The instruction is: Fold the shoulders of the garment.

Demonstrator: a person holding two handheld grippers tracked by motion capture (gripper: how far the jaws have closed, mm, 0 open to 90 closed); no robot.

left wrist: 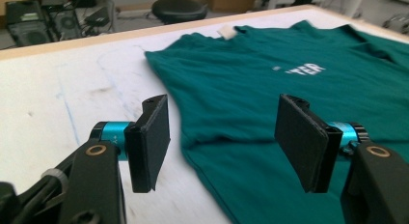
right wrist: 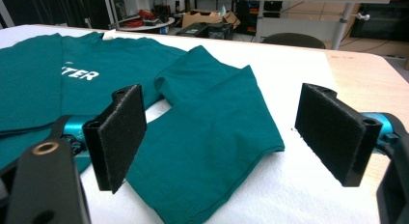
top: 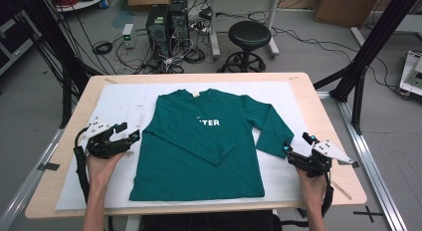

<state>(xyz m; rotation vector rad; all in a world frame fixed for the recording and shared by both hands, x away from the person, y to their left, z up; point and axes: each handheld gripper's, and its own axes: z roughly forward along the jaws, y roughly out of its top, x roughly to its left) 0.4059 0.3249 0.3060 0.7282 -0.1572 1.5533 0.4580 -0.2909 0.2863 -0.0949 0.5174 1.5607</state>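
Note:
A dark green long-sleeved shirt point(top: 199, 146) with white letters lies flat, front up, on a white mat point(top: 124, 99). One sleeve is folded across its front; the other sleeve point(top: 271, 129) lies out to the right. My left gripper point(top: 128, 131) hovers open just left of the shirt's side edge. In the left gripper view that shirt edge point(left wrist: 202, 151) lies ahead between the open left gripper point(left wrist: 222, 142) jaws, untouched. My right gripper point(top: 297, 143) stands open beside the sleeve's cuff. In the right gripper view the cuff point(right wrist: 217, 151) lies between the right gripper point(right wrist: 226, 137) jaws, with nothing pressed.
The mat covers most of a light wooden table point(top: 323, 121). Beyond its far edge, the floor holds a black stool point(top: 249, 37), computer towers point(top: 166, 22) and loose cables. Black frame posts point(top: 363, 52) stand at both sides.

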